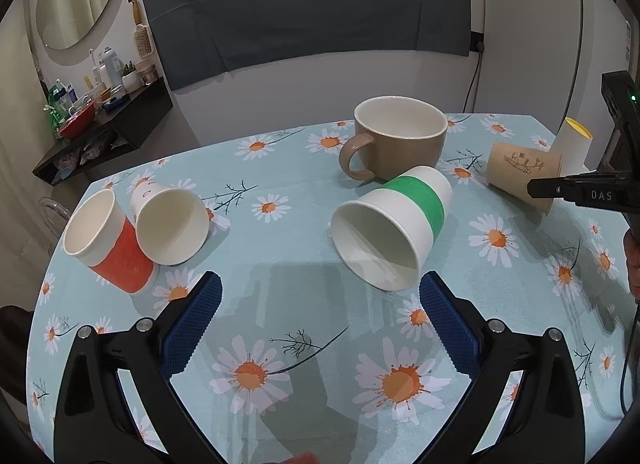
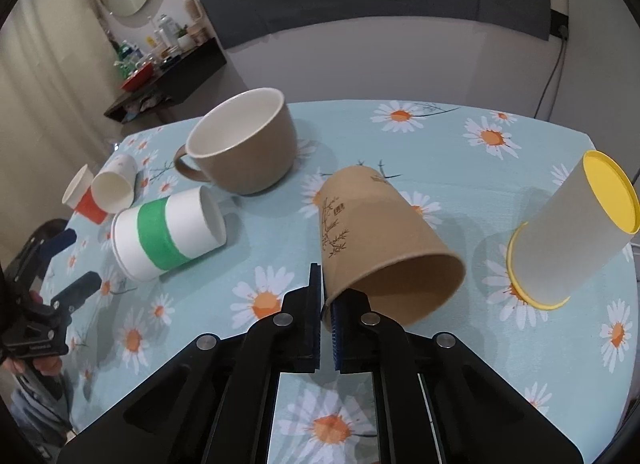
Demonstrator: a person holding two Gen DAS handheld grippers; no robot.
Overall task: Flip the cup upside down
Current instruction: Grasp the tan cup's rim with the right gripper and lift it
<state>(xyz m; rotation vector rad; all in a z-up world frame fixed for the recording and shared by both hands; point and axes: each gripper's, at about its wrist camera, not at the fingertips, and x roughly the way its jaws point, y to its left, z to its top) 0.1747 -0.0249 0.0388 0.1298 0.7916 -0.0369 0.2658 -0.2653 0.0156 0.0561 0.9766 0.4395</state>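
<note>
My right gripper (image 2: pixel 326 296) is shut on the rim of a brown paper cup (image 2: pixel 372 236), which is tilted with its open mouth toward the camera; the cup also shows in the left wrist view (image 1: pixel 520 176). My left gripper (image 1: pixel 320 304) is open and empty, just in front of a white paper cup with a green band (image 1: pixel 392 232) that lies on its side, mouth toward me. That cup also shows in the right wrist view (image 2: pixel 168 232).
A tan ceramic mug (image 1: pixel 400 140) stands upright at the back. A red-banded cup (image 1: pixel 108 244) and a white cup (image 1: pixel 168 224) lie at the left. A white cup with yellow rims (image 2: pixel 572 236) stands upside down at the right. The floral tablecloth (image 1: pixel 280 344) covers the table.
</note>
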